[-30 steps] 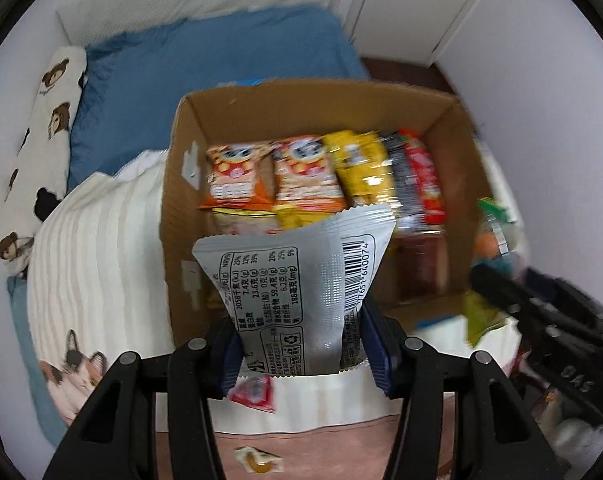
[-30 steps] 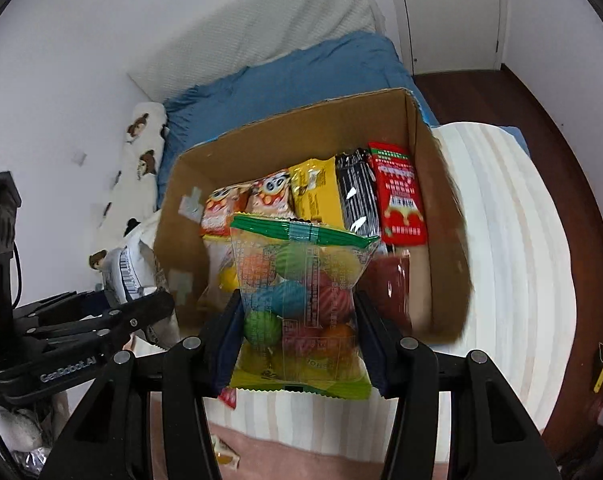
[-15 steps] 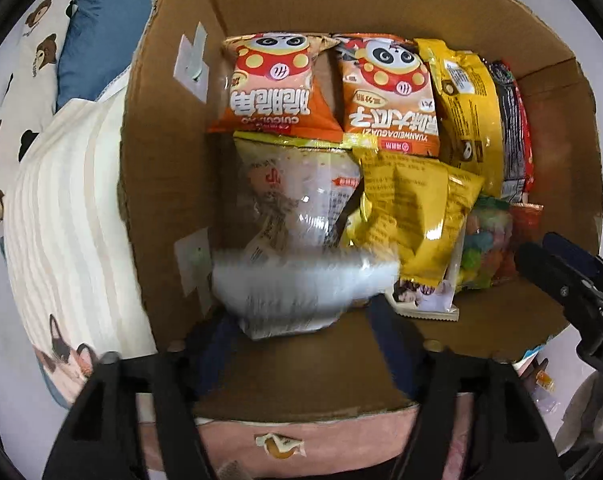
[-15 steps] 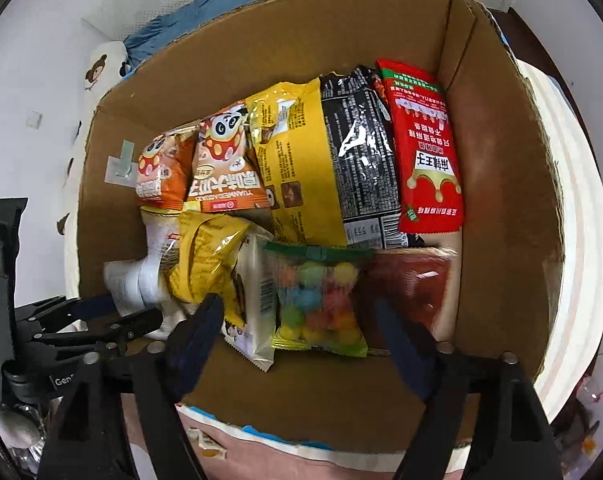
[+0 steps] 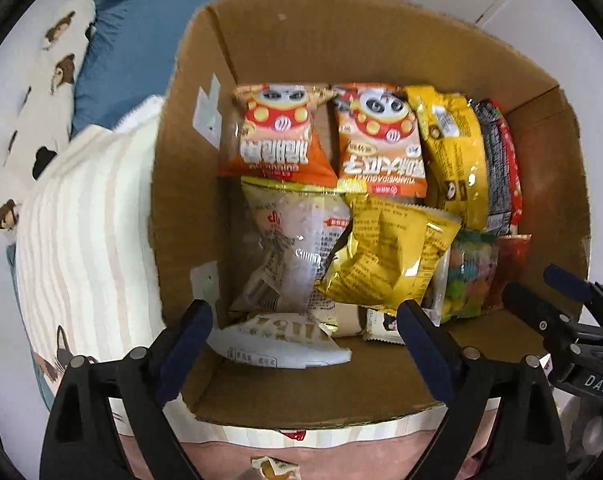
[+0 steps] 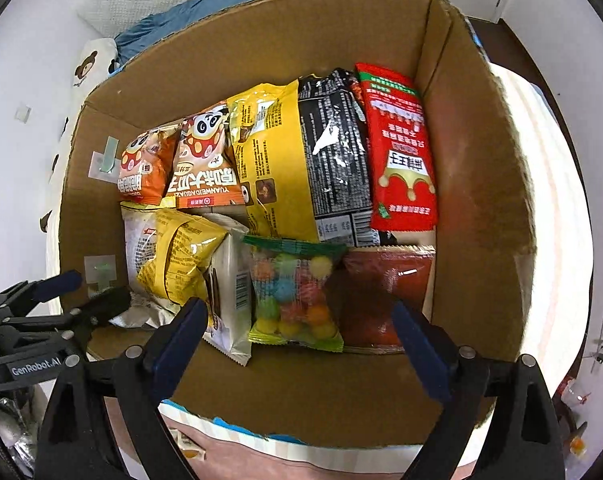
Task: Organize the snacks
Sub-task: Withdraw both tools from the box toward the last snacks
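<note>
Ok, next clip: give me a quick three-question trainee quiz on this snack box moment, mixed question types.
1. True or false: the right gripper grips the bag of coloured candy balls.
2. Which packet lies against the right-hand wall of the cardboard box in the right wrist view? A) red packet B) black packet C) panda packet
3. Fill in: the silver-white packet lies flat on the box floor between the jaws of the ___ gripper.

Key: 1. False; its jaws are opening and the pads stand clear of the bag. 2. A. 3. left; those jaws are opening too.
</note>
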`<act>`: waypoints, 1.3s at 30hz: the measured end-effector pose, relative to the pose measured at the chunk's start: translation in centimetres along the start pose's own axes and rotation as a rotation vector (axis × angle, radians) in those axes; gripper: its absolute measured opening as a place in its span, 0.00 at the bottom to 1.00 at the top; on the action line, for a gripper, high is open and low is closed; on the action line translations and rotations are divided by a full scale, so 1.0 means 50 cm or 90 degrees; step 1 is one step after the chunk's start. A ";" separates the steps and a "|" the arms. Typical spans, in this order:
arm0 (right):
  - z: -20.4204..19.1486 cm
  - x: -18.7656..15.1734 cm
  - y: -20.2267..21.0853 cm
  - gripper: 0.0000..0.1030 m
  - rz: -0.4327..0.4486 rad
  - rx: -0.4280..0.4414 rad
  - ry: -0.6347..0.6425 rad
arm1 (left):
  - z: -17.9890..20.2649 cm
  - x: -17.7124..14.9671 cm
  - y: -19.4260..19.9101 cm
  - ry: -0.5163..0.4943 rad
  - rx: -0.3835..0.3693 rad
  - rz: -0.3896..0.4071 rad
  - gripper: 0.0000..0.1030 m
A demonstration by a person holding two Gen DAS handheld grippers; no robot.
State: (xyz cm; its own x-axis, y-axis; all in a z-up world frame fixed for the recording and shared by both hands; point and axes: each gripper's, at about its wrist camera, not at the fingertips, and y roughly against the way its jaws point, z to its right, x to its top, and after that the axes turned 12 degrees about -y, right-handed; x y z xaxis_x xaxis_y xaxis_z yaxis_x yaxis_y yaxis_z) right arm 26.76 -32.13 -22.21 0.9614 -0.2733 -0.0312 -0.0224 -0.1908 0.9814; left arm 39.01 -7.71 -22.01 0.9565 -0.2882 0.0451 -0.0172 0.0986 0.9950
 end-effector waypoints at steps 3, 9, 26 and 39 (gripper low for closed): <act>0.007 -0.014 0.019 0.93 0.020 -0.005 0.006 | 0.015 -0.013 0.028 0.001 0.001 0.036 0.92; 0.023 -0.051 0.069 0.93 0.075 0.002 0.006 | 0.054 -0.051 0.112 -0.003 0.020 0.112 0.92; 0.028 -0.210 0.279 0.93 0.259 0.039 0.035 | 0.111 -0.193 0.291 -0.020 0.086 0.327 0.92; 0.070 -0.398 0.278 0.93 0.238 0.096 0.033 | 0.108 -0.381 0.289 0.020 0.112 0.342 0.92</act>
State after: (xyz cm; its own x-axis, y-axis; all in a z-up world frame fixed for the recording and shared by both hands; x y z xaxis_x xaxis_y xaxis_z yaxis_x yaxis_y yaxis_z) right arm 6.35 -32.65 -8.60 0.8917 -0.3030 0.3362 -0.4095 -0.2239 0.8844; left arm 18.96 -5.93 -7.99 0.8082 -0.2124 0.5493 -0.5497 0.0626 0.8330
